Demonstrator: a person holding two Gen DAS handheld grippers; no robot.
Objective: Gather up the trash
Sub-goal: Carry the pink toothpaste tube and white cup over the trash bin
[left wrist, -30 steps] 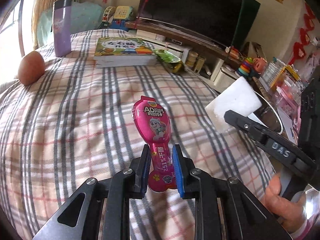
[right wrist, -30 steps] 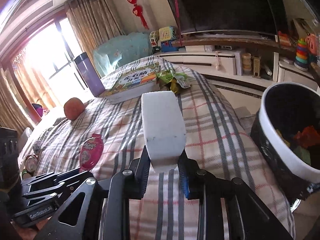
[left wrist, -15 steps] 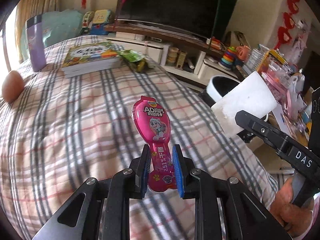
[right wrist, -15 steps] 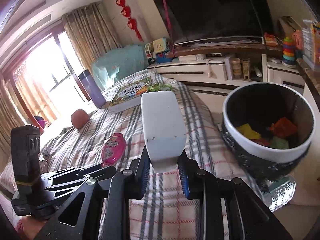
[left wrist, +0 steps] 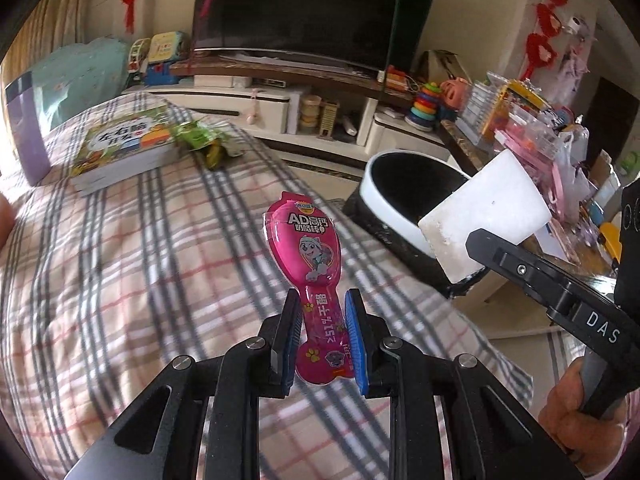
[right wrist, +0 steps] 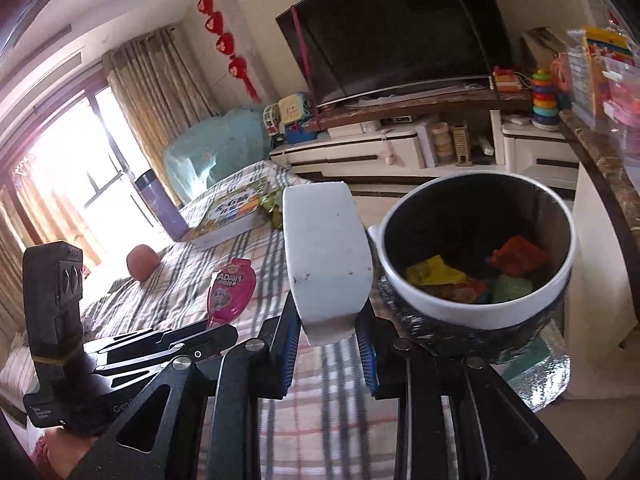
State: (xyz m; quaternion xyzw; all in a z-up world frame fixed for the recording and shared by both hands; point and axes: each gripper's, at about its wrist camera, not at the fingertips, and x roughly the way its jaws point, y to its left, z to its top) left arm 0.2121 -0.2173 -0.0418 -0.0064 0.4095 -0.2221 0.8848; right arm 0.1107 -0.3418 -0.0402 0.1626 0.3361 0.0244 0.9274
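My left gripper (left wrist: 320, 338) is shut on a pink spoon-shaped snack wrapper (left wrist: 308, 248) and holds it above the plaid bed. My right gripper (right wrist: 326, 344) is shut on a white foam block (right wrist: 326, 248) and holds it up beside the trash bin (right wrist: 484, 312). The bin is black with a white rim and holds yellow, orange and green scraps. In the left wrist view the bin (left wrist: 384, 184) stands beside the bed, with the foam block (left wrist: 486, 212) in front of it. The wrapper also shows in the right wrist view (right wrist: 231, 292).
On the plaid bed (left wrist: 120, 264) lie a children's book (left wrist: 120, 144), green crumpled wrappers (left wrist: 204, 140), a purple flask (right wrist: 162, 204) and a round brown fruit (right wrist: 141, 261). A TV cabinet (right wrist: 400, 152) and a cluttered shelf (left wrist: 532, 128) stand behind the bin.
Both grippers have moved right toward the bin with their loads. The bin now looms larger and closer in both views; the book and flask have shifted left.
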